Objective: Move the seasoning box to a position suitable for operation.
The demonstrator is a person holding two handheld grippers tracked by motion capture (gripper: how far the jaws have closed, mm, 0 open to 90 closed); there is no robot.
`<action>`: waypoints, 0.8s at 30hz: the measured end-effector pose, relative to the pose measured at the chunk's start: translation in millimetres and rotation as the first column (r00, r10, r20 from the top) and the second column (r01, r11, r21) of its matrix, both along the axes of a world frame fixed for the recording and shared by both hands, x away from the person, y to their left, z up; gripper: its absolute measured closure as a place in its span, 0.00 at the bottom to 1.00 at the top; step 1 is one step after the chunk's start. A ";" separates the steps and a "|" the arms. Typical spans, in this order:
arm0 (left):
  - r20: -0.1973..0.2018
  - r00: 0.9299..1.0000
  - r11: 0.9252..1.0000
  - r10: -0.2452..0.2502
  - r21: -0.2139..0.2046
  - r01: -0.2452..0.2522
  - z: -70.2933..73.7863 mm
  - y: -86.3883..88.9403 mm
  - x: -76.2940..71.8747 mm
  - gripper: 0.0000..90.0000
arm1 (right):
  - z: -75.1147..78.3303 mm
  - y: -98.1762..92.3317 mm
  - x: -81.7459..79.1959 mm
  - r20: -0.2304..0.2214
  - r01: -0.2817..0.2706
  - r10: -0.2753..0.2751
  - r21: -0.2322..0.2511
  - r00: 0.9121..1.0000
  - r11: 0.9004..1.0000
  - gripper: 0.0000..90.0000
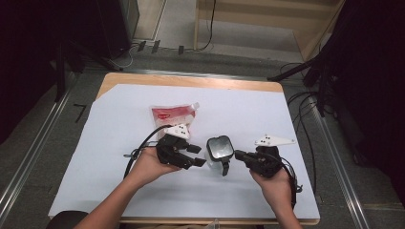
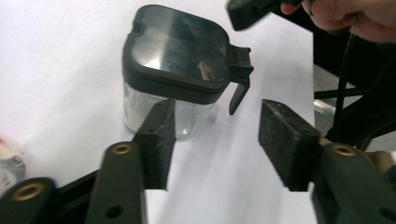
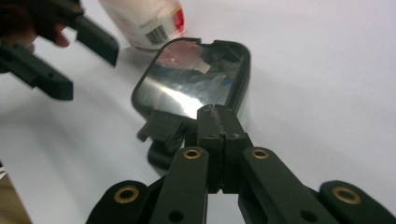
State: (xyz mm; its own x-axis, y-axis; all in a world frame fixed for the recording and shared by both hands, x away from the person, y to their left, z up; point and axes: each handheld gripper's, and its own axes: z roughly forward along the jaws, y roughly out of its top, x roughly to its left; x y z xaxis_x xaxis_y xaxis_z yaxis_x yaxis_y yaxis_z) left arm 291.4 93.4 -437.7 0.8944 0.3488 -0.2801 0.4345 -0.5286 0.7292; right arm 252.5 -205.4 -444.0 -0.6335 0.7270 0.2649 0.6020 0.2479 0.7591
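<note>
A clear jar with a dark glossy lid and a side handle (image 1: 219, 148) (image 2: 177, 56) (image 3: 196, 79) stands upright in the middle of the white sheet. Behind it to the left a red-and-white pouch (image 1: 172, 116) (image 3: 144, 18) lies flat. My left gripper (image 1: 197, 156) (image 2: 217, 112) is just left of the jar, open, with nothing between its pads; the jar stands beyond the fingertips. My right gripper (image 1: 237, 154) (image 3: 215, 109) is shut with nothing between its jaws, its tip pointing at the lid's handle side. Whether it touches the lid I cannot tell.
The white sheet (image 1: 239, 114) covers a wooden table (image 1: 191, 80). Free sheet lies to the right of the jar and along the front. Black stands and cables stand on the floor beyond the table's right edge (image 1: 310, 81).
</note>
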 end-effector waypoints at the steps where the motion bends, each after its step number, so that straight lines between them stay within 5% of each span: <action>1: -0.006 1.000 1.000 -0.003 0.013 0.003 -0.3 1.4 1.4 0.48 | 0.5 1.2 -2.0 -0.006 -0.004 0.004 -0.003 1.000 1.000 1.00; 4: -0.022 1.000 0.999 -0.007 0.047 0.008 -1.3 3.7 3.9 0.48 | 1.7 4.9 -7.0 0.002 -0.026 0.026 -0.009 1.000 1.000 1.00; 12: 0.000 1.000 1.000 -0.006 0.019 0.006 2.7 8.4 5.1 0.48 | 1.5 26.3 -18.7 0.015 -0.102 0.102 -0.020 0.995 0.995 1.00; 24: 0.004 1.000 1.000 0.009 0.022 -0.009 3.7 11.9 6.0 0.47 | -15.9 52.6 -22.7 -0.050 -0.165 0.163 -0.031 0.985 0.986 1.00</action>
State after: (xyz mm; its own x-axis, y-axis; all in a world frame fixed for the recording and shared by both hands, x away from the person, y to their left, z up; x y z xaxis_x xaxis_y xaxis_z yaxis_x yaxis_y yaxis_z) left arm 297.4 105.3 -434.0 0.8923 0.3629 -0.2686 0.4364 -0.5405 0.7193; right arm 229.8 -152.9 -459.9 -0.7325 0.6235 0.2732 0.5855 0.3724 0.7200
